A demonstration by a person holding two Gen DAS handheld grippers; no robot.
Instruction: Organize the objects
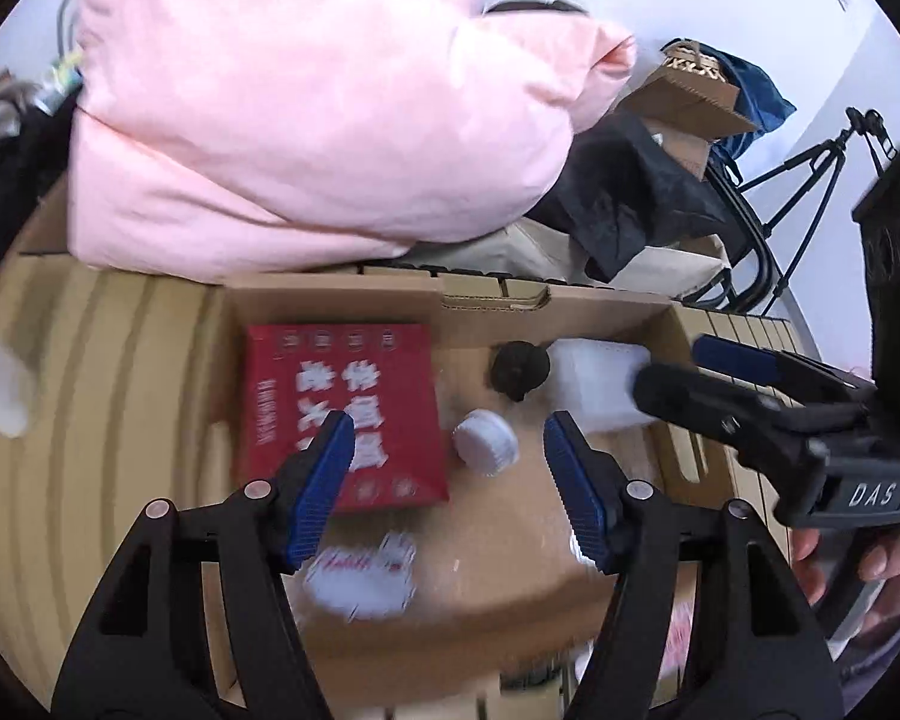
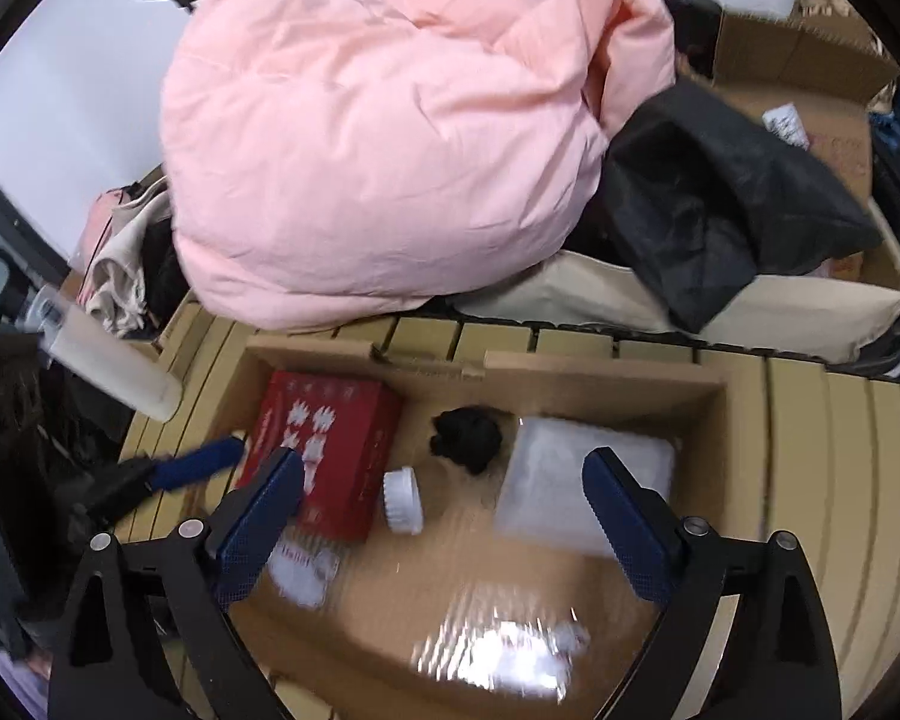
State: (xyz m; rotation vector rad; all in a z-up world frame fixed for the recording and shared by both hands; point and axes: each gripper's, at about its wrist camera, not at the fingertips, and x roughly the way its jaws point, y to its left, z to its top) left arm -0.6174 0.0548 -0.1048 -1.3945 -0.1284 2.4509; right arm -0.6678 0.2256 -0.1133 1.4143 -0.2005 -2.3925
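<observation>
1. We hold our left gripper (image 1: 450, 468) above an open cardboard box (image 1: 606, 306); its blue-padded jaws stand wide apart with nothing between them.
2. Our right gripper (image 2: 444, 504) hovers over the same box, its jaws likewise spread and empty. In the left wrist view it enters from the right, its jaws reaching over the box's right wall.
3. Inside the box, a red carton (image 1: 342, 408) lies flat at the left side; the left gripper's left fingertip shows in front of its near edge.
4. A white ribbed cap (image 1: 486, 441) lies just beside the carton, directly between and slightly beyond the left gripper's fingertips.
5. A small black crumpled item (image 1: 519, 366) sits farther back, near the box's far wall, next to a translucent white container (image 1: 594, 384) on the right.
6. A white packet with red print (image 1: 360, 576) lies near the carton's near edge, under the left gripper; it is blurred, so we cannot say what it is.
7. Behind the box, a pink quilt (image 2: 378, 138) is heaped beside a black bag (image 2: 714, 204).
</observation>
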